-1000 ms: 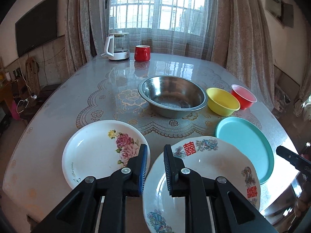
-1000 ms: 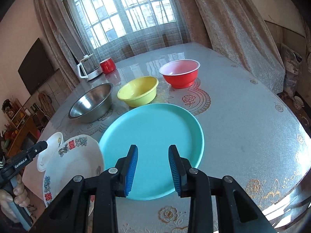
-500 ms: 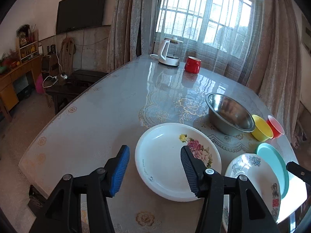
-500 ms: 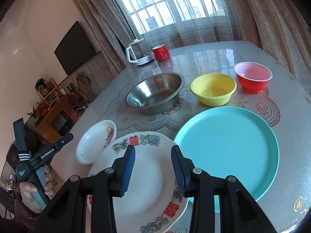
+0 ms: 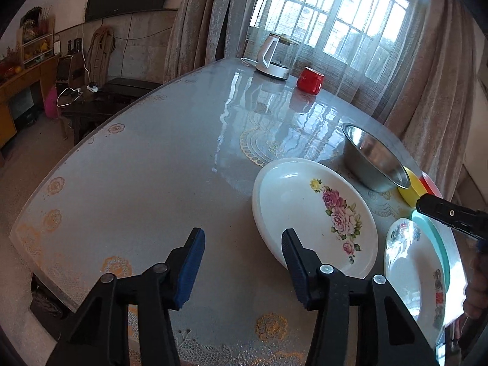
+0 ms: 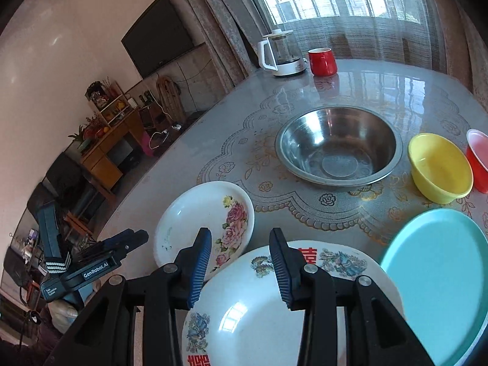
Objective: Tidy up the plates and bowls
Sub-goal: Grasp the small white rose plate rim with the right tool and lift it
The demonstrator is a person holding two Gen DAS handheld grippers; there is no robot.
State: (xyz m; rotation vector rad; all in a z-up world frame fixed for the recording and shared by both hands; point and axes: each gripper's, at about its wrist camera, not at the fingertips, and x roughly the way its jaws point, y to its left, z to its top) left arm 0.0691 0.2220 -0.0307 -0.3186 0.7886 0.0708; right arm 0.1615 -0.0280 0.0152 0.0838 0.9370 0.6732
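Since a second ago the left gripper (image 5: 242, 262) had spread wide and swung left of the rose plate (image 5: 317, 213); the right gripper (image 6: 241, 263), spread, empty, had moved over the red-character plate (image 6: 274, 305), whose near edge was cut off beside the teal plate (image 6: 439, 274)

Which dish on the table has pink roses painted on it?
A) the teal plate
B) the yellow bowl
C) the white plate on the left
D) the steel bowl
C: the white plate at the left shows pink roses on its inner face, while the teal plate, yellow bowl and steel bowl are plain.
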